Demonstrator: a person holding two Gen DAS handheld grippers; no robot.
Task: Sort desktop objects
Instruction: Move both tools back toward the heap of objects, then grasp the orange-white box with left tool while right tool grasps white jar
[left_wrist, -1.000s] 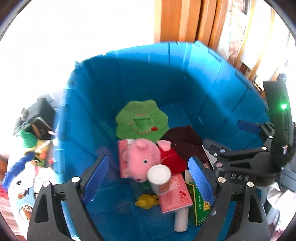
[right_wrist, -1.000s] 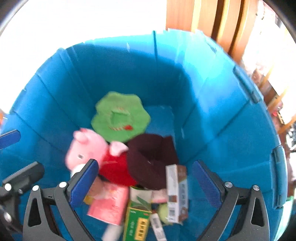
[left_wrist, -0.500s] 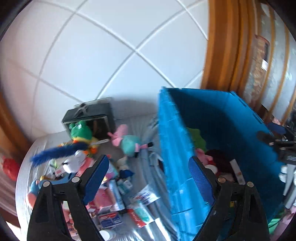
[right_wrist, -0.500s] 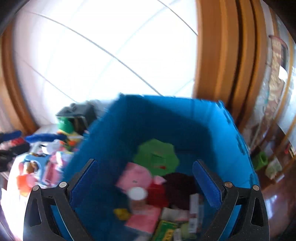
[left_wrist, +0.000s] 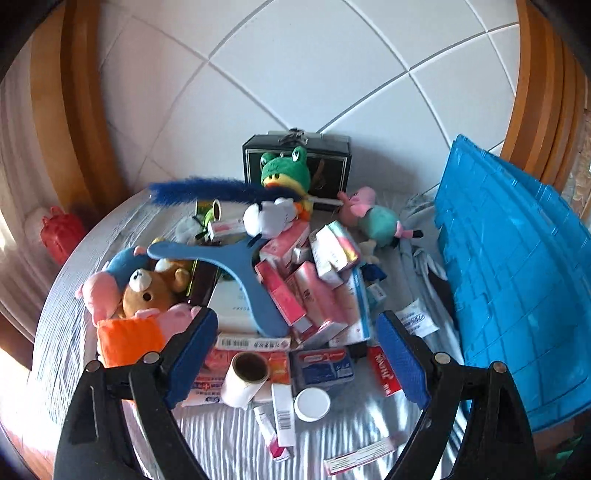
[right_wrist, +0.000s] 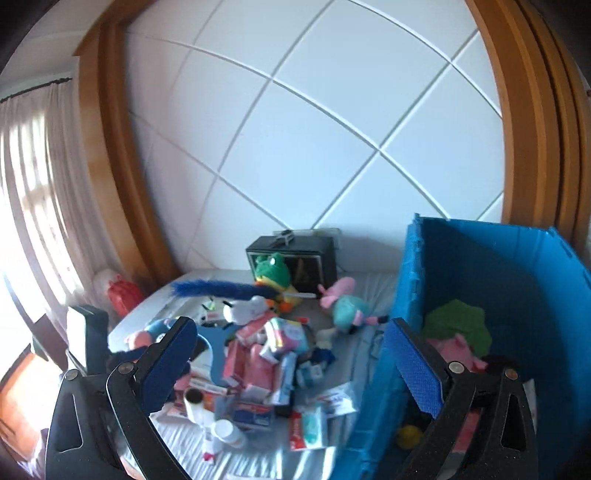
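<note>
left wrist | left tongs (left_wrist: 295, 354) apart, now over pile, off blue bin (left_wrist: 517, 288) | right tongs (right_wrist: 295, 369) apart, seemingly empty

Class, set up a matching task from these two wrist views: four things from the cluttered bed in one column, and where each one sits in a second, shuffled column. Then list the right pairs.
Things
1. green frog-hat plush
2. brown teddy bear
3. white round lid
4. green scalloped plush

Places
A. inside the blue plastic crate
B. near edge of the pile, between the left claw's blue pads
C. in front of the black latched case
D. left side of the pile, above the orange cloth

Pairs: 1-C, 2-D, 3-B, 4-A
</note>
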